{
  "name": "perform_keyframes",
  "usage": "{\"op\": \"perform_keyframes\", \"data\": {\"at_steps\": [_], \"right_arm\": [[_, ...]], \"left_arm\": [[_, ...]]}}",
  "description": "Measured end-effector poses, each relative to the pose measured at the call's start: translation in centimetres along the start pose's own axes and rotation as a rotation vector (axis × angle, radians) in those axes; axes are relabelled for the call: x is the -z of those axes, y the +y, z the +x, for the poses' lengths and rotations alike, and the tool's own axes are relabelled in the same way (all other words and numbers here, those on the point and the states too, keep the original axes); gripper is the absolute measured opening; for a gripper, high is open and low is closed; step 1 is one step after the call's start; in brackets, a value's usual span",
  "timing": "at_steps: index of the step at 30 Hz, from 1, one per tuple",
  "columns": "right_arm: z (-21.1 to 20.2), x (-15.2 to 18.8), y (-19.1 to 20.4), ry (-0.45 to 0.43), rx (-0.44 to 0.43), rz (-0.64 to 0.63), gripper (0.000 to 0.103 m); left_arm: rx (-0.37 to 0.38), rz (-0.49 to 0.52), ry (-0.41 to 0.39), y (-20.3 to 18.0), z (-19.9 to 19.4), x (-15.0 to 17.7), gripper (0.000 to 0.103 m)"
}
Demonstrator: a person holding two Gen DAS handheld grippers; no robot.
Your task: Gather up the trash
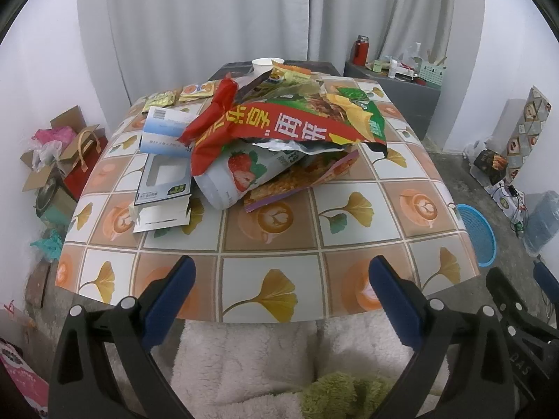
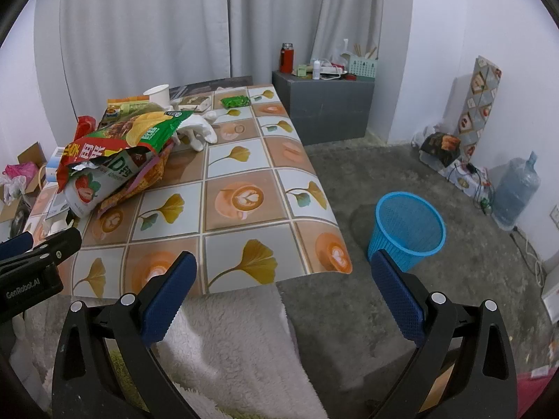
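Note:
A heap of trash lies on the patterned table [image 1: 272, 241]: a red and green snack bag [image 1: 297, 122] on top, a white strawberry pouch [image 1: 241, 174] under it, flattened cartons [image 1: 164, 178] at its left, a paper cup [image 1: 262, 65] behind. The heap also shows in the right wrist view [image 2: 118, 153], with white gloves [image 2: 199, 132] and a green packet [image 2: 234, 101]. A blue mesh bin [image 2: 407, 228] stands on the floor right of the table. My left gripper [image 1: 279, 279] is open and empty at the table's near edge. My right gripper [image 2: 283, 276] is open and empty near the table's front right corner.
A white fleece cloth [image 2: 241, 345] lies below both grippers. A grey cabinet [image 2: 325, 108] with a red flask stands at the back. Boxes and bags [image 1: 59, 160] crowd the floor at the left. A water jug [image 2: 517, 192] and cables sit by the right wall.

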State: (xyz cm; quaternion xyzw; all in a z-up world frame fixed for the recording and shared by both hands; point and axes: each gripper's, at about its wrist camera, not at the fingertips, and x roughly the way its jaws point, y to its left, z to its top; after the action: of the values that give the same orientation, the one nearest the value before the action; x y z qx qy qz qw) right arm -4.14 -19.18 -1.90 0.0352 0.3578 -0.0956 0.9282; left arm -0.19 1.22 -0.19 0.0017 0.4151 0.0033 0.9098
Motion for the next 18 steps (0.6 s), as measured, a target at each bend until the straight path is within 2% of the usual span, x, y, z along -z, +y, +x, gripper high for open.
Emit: {"op": "perform_keyframes", "data": {"at_steps": [18], "right_arm": [[-0.31,-0.15,-0.33,0.001,-0.002,0.001,0.095]], "left_arm": [[-0.016,-0.006,-0.007,0.03,0.32,-0.07,0.097]]}}
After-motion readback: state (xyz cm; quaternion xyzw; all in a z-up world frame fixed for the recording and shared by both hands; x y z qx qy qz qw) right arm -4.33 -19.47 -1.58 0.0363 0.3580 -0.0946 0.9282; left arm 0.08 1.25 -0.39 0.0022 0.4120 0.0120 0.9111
